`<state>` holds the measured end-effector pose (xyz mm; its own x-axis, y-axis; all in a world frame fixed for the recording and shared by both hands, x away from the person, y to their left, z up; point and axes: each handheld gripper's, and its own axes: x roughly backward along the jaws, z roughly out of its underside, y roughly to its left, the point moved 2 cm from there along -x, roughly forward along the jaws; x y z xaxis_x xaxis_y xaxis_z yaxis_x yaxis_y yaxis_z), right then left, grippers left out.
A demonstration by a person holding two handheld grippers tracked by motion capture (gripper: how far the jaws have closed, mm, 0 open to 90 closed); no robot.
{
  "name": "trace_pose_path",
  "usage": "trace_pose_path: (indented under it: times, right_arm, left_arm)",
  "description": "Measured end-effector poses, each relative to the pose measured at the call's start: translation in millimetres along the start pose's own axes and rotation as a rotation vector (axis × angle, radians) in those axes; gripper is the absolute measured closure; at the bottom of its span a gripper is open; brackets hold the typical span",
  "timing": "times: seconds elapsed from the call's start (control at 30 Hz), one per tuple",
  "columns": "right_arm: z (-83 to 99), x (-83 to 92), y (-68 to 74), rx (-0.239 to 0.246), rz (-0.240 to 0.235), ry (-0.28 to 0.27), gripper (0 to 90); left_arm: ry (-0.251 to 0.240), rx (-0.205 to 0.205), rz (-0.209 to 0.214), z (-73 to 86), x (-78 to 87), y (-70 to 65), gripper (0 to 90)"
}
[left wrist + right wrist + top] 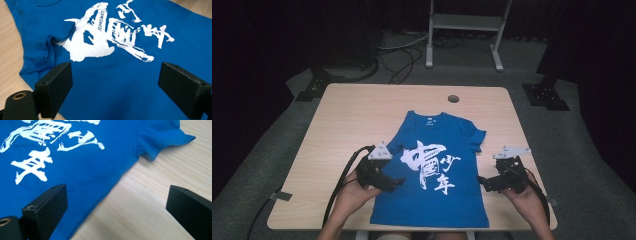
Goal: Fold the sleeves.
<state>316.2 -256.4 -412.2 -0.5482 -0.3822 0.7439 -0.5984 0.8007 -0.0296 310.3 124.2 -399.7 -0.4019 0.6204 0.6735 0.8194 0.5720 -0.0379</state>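
Observation:
A blue T-shirt point(442, 205) with a white brush-style print point(429, 167) lies face up on the wooden table point(352, 115), collar toward the far side. Its left sleeve looks folded in over the chest, seen as a wrinkled flap point(58, 37). My left gripper point(401, 182) hovers over the shirt's left side, jaws open point(115, 68) with nothing gripped between them. My right gripper point(482, 182) sits at the shirt's right hem edge, jaws open point(117, 190) above the seam and bare wood. The right sleeve point(162, 135) lies spread out flat.
A round cable hole point(453, 98) sits near the table's far edge. Bare wood surrounds the shirt on the left and far sides. Beyond the table stand a white metal frame point(464, 22), floor cables point(402, 55) and black stand bases point(544, 95).

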Motion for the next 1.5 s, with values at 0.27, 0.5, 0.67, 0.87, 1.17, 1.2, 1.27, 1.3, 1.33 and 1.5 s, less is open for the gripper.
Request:
trace_pose_path:
  times: [0.27,0.5,0.67,0.87,1.17,1.2,1.27,1.3,1.33,1.5]
  right_arm:
    - [-9.4,-2.2,-11.1,-0.027,0.021,0.016,3.7]
    - [-14.8,-4.8,-19.5,-0.063,0.024,0.034,3.7]
    - [-19.6,-4.1,-23.6,-0.080,0.034,0.039,3.6]
    - [-26.8,-6.4,-27.6,-0.088,0.038,0.044,3.6]
    - [-36.8,-11.5,-42.7,-0.135,0.049,0.051,3.6]
    - [-37.7,-12.0,-44.5,-0.137,0.051,0.054,3.6]
    - [-39.7,-13.3,-48.5,-0.147,0.047,0.062,3.6]
    - [-39.7,-13.3,-48.5,-0.147,0.047,0.062,3.6]
    - [-40.9,-13.8,-50.6,-0.152,0.042,0.061,3.6]
    - [-46.0,-18.6,-62.5,-0.176,0.019,0.081,3.6]
  left_arm:
    - [-0.011,0.001,-0.013,10.2,12.3,-1.4,11.1]
    - [-0.050,0.025,0.018,12.9,17.6,-0.6,10.0]
    - [-0.051,0.022,0.032,15.2,16.7,-3.4,10.0]
    - [-0.063,0.023,0.025,16.9,22.7,-2.2,10.0]
    - [-0.068,0.025,0.019,19.2,26.2,-0.2,10.0]
    - [-0.065,0.023,0.019,19.3,25.7,-0.5,10.0]
    - [-0.063,0.019,0.021,19.2,24.8,-1.3,10.0]
    - [-0.063,0.019,0.021,19.2,24.8,-1.3,10.0]
    - [-0.065,0.018,0.023,19.0,24.6,-1.6,10.0]
    - [-0.061,0.018,0.028,19.9,23.1,-1.6,10.0]
